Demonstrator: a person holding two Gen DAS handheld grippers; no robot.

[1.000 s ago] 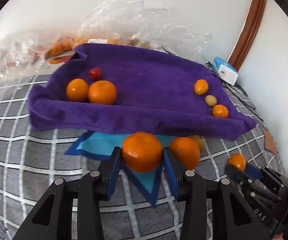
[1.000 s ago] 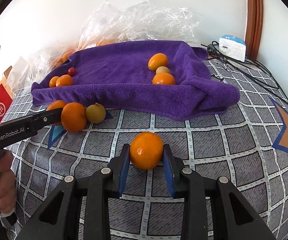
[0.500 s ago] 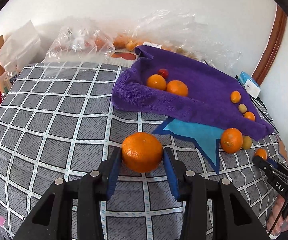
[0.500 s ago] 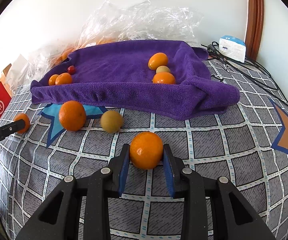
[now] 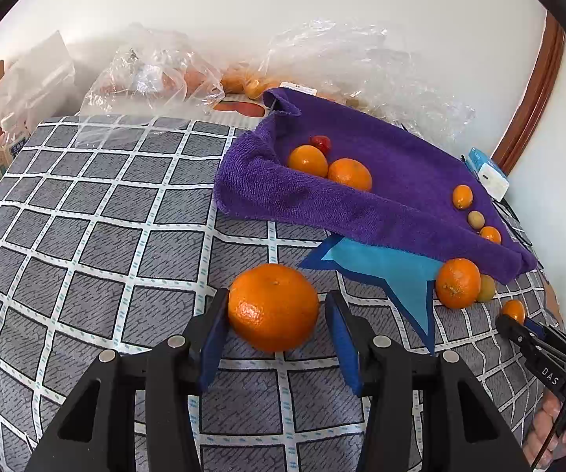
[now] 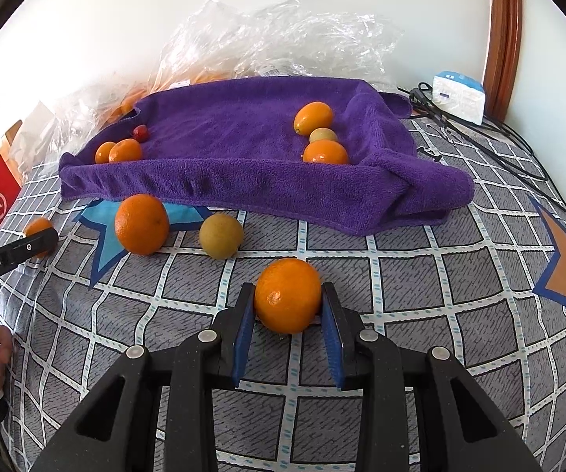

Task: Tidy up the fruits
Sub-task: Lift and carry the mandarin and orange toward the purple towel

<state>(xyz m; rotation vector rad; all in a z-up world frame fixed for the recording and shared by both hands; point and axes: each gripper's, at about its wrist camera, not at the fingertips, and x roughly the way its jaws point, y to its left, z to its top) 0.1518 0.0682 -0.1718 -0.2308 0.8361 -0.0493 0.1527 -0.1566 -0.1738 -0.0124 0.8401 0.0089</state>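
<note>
L hand-held gripper (image 5: 277,316) jaws just opened, large orange (image 5: 273,306) released betw. them. R hand-held gripper (image 6: 287,306) clamped on small orange (image 6: 287,295). Round, firm, apt to roll; best gripped across widest part.

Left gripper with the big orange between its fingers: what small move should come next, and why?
Probably finish opening and back the left gripper straight away. Its jaws have just been opening: a gap shows between the right pad and the large orange, which sits on the checked cloth, apart from the purple towel. The right gripper is shut on its own orange.
</note>
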